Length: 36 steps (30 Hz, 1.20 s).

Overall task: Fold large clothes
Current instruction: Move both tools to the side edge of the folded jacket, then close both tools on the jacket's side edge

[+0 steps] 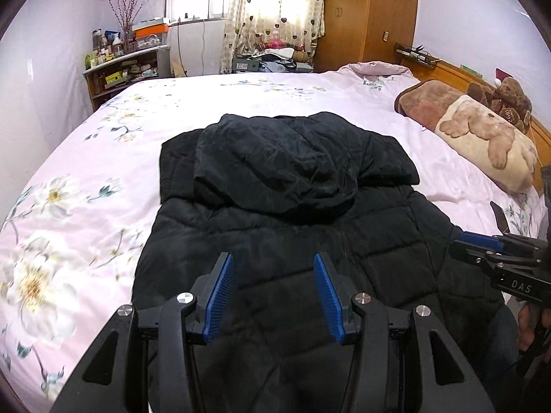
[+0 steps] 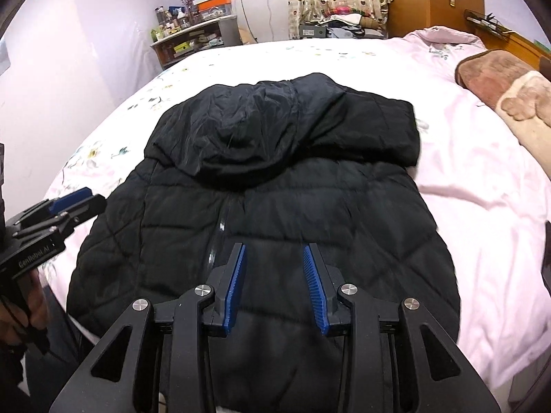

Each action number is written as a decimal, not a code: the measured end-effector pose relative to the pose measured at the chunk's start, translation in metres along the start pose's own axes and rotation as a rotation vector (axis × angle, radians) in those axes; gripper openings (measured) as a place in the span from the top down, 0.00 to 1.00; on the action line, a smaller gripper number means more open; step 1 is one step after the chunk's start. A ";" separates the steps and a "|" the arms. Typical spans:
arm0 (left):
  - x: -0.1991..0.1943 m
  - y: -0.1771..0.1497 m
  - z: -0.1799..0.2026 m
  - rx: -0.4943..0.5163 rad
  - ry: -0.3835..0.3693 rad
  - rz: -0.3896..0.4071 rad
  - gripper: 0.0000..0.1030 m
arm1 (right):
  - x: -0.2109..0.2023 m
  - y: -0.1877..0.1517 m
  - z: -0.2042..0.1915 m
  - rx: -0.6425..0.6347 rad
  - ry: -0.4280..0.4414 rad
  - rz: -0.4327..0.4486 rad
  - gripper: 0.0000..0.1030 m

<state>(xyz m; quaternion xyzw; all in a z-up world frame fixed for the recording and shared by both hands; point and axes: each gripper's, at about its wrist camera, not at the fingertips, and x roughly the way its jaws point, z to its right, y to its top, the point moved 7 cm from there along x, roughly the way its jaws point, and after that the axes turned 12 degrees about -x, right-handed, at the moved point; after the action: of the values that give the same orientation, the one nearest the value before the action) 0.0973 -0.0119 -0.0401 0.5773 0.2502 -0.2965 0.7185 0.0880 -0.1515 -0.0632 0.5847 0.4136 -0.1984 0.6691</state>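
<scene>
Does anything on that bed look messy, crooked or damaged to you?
Nothing looks damaged or spilled. The black padded jacket lies flat on the pink floral bedspread, its hood folded down over the body and a bit rumpled. Both grippers, left and right, are open and empty above it.

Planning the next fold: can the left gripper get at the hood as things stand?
Probably yes. The hood lies flopped over on top of the jacket, nothing covering it, and the left gripper hovers open and empty above the jacket's near part, facing it. The right gripper is off to the side.
</scene>
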 end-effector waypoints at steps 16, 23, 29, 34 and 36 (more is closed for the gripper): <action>-0.040 -0.048 -0.034 -0.037 0.042 -0.013 0.47 | -0.039 -0.057 0.009 0.061 -0.035 -0.003 0.57; -0.037 -0.051 -0.056 -0.079 0.082 -0.011 0.45 | -0.039 -0.066 0.027 0.098 -0.055 -0.005 0.50; -0.027 -0.055 -0.080 -0.111 0.113 -0.028 0.41 | -0.036 -0.073 0.052 0.133 -0.080 -0.015 0.48; -0.010 -0.064 -0.104 -0.168 0.123 -0.080 0.40 | -0.028 -0.082 0.082 0.176 -0.109 -0.042 0.48; -0.002 -0.069 -0.110 -0.177 0.130 -0.103 0.40 | -0.024 -0.087 0.093 0.199 -0.118 -0.058 0.47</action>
<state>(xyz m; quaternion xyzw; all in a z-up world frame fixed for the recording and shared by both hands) 0.0446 0.0848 -0.1088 0.5160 0.3509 -0.2715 0.7327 0.0392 -0.2655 -0.1005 0.6231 0.3685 -0.2920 0.6251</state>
